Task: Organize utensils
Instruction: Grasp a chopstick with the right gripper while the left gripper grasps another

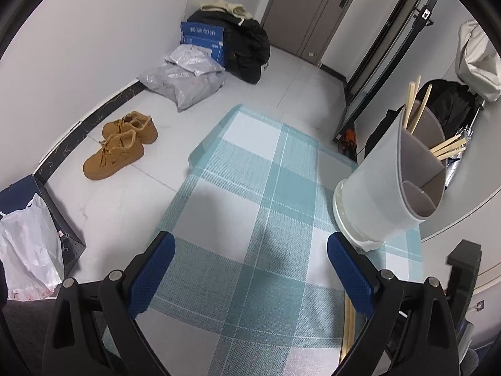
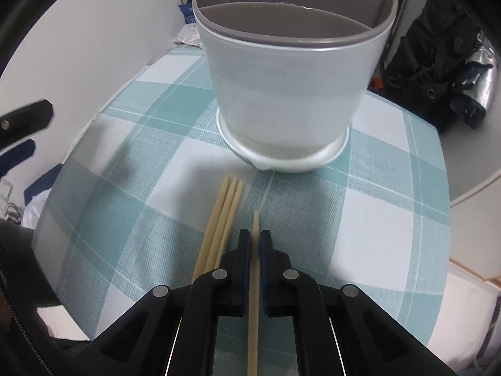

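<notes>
Right gripper pinches 1 pale wooden chopstick just above the teal-and-white checked tablecloth, beside 3 more chopsticks. Lift it level, then tip it into the grey divided plastic holder. Left gripper hangs spread, empty. Blue box lettering isn't readable.

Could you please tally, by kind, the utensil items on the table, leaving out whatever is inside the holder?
chopsticks: 4 (3 lying on the cloth, 1 in the right tool)
holder: 1
Total: 5
</notes>
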`<action>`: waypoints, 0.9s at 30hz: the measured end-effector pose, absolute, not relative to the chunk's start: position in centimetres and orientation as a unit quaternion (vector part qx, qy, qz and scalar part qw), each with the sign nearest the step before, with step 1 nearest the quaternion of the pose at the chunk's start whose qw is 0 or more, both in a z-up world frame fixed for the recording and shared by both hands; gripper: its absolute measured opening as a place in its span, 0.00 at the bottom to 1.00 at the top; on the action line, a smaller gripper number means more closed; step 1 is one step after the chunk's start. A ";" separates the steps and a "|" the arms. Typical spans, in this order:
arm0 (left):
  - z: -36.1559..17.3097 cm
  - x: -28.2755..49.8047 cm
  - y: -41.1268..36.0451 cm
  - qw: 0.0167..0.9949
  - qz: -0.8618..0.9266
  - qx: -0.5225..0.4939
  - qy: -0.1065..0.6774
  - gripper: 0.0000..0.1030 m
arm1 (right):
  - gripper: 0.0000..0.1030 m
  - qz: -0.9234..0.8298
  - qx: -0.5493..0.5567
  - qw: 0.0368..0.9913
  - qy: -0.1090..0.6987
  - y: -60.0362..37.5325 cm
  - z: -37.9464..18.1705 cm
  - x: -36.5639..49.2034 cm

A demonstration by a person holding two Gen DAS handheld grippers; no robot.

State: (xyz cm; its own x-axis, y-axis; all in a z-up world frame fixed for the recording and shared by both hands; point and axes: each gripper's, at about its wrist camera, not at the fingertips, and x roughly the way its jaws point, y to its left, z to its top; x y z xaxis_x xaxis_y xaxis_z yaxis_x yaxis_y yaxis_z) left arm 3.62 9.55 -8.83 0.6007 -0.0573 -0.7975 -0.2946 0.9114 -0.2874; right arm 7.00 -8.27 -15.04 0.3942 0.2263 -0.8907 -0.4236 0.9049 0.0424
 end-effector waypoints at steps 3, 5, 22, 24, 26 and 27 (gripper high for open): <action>-9.5 4.1 8.7 0.867 0.056 -0.186 0.459 0.92 | 0.04 0.202 -0.077 0.833 0.510 -8.8 -14.9 7.2; -9.9 4.3 7.7 0.865 0.034 -0.171 0.471 0.92 | 0.04 0.205 -0.057 0.840 0.499 -9.9 -14.3 7.2; -11.8 4.7 0.9 0.848 -0.007 -0.054 0.528 0.92 | 0.04 0.233 0.211 0.857 0.408 -21.9 -9.0 8.7; -11.9 4.6 0.6 0.843 -0.014 -0.047 0.536 0.92 | 0.04 0.233 0.210 0.861 0.401 -22.6 -8.5 8.6; -12.3 4.3 0.3 0.839 -0.020 -0.044 0.542 0.92 | 0.04 0.232 0.209 0.865 0.394 -23.1 -8.0 8.0; -12.4 4.3 -0.1 0.836 -0.020 -0.039 0.547 0.92 | 0.04 0.232 0.211 0.865 0.391 -23.1 -7.7 7.5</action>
